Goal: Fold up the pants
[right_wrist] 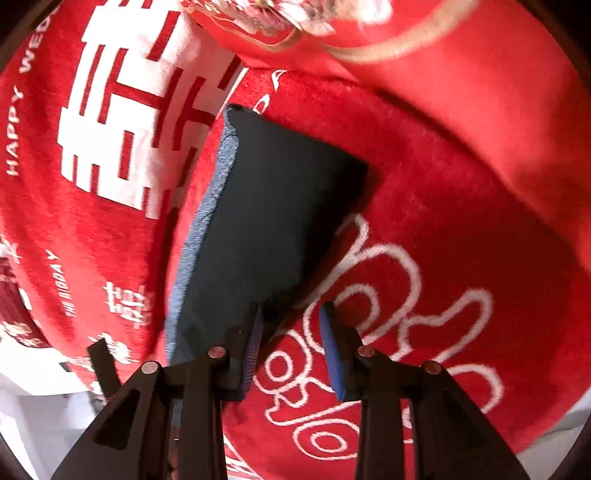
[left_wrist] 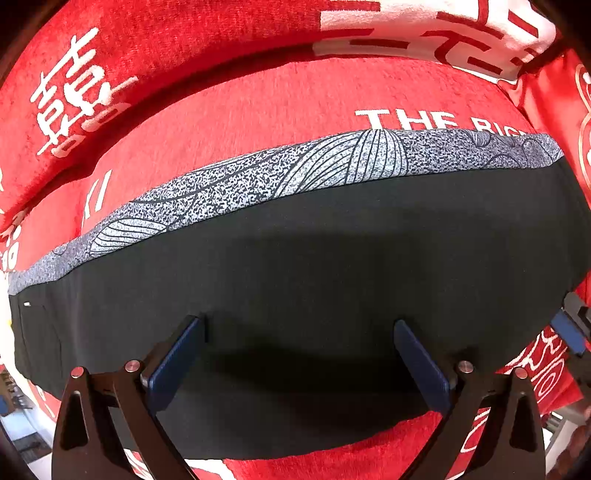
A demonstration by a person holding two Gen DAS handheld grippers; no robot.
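Note:
The black pants (left_wrist: 314,258) lie folded into a flat rectangle on the red seat cushion (left_wrist: 258,110), with a grey patterned waistband (left_wrist: 258,181) along the far edge. My left gripper (left_wrist: 299,328) is open and empty, its blue pads just above the near part of the pants. In the right wrist view the folded pants (right_wrist: 273,221) run away from me, grey band (right_wrist: 199,229) on the left. My right gripper (right_wrist: 291,317) is open and empty at the pants' near right corner. The right gripper's finger shows at the left wrist view's right edge (left_wrist: 572,328).
The pants rest on a sofa covered in red cloth with white lettering. A red back cushion (left_wrist: 110,74) and a white-and-red cushion (left_wrist: 443,33) stand behind. A red cushion (right_wrist: 461,92) rises at the right. The seat's front edge (right_wrist: 535,443) is near, with pale floor below.

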